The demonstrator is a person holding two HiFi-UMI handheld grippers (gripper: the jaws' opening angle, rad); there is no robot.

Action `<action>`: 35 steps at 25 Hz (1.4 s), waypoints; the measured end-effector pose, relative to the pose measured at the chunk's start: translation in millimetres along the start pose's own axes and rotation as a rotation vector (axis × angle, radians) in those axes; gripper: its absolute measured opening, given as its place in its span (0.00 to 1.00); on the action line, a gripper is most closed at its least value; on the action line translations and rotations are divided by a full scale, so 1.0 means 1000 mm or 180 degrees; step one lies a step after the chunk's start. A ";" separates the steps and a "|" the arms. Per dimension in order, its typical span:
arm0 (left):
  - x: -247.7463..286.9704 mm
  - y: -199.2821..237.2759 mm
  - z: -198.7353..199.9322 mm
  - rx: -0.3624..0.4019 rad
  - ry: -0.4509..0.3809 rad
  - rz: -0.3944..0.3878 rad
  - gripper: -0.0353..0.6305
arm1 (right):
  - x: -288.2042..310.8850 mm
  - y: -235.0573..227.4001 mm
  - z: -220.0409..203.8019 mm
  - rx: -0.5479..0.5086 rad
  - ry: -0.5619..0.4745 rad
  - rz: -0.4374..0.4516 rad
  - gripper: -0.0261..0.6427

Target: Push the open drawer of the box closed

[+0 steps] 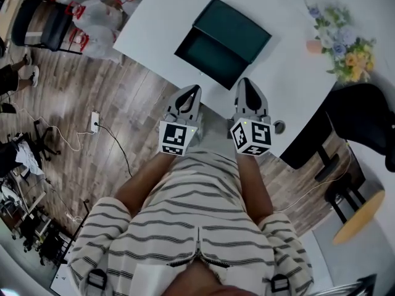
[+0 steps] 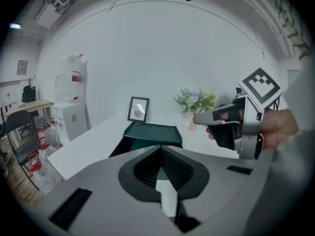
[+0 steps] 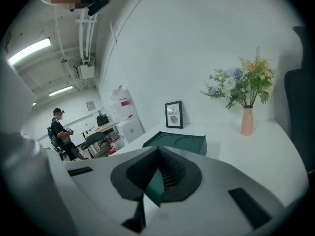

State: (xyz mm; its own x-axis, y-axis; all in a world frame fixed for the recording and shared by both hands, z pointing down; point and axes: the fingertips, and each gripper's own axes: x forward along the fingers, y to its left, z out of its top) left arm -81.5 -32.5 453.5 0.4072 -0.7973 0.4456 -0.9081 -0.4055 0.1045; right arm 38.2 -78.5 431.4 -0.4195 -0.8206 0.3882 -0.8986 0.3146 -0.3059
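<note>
White table [image 1: 290, 73], wood plank floor [image 1: 123, 103], white wall [image 2: 172, 48], ceiling strip lights [image 3: 29, 50]

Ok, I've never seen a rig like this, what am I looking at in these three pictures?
A person holds tongs in each hand: the left tongs and the right tongs. One picture is from a camera on the person's head, looking down; the other two are from cameras riding on each tongs. On the white table sit a green box with its drawer open, and flowers. Both tongs are shut and hold nothing.
</note>
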 end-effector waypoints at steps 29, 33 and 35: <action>0.053 0.025 -0.069 0.0094 0.0496 -0.0270 0.16 | 0.038 -0.036 -0.033 0.0184 0.0153 -0.0528 0.05; 0.058 0.028 -0.072 0.0111 0.0525 -0.0253 0.16 | 0.047 -0.046 -0.032 0.0189 0.0172 -0.0579 0.09; 0.059 0.029 -0.074 0.0116 0.0541 -0.0250 0.16 | 0.051 -0.052 -0.033 0.0201 0.0183 -0.0595 0.12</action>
State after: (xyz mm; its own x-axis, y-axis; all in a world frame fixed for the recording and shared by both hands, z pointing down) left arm -90.6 -58.2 549.0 0.4516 -0.6768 0.5813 -0.8688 -0.4819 0.1139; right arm 58.9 -121.4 495.6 -0.2544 -0.8327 0.4918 -0.9524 0.1274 -0.2769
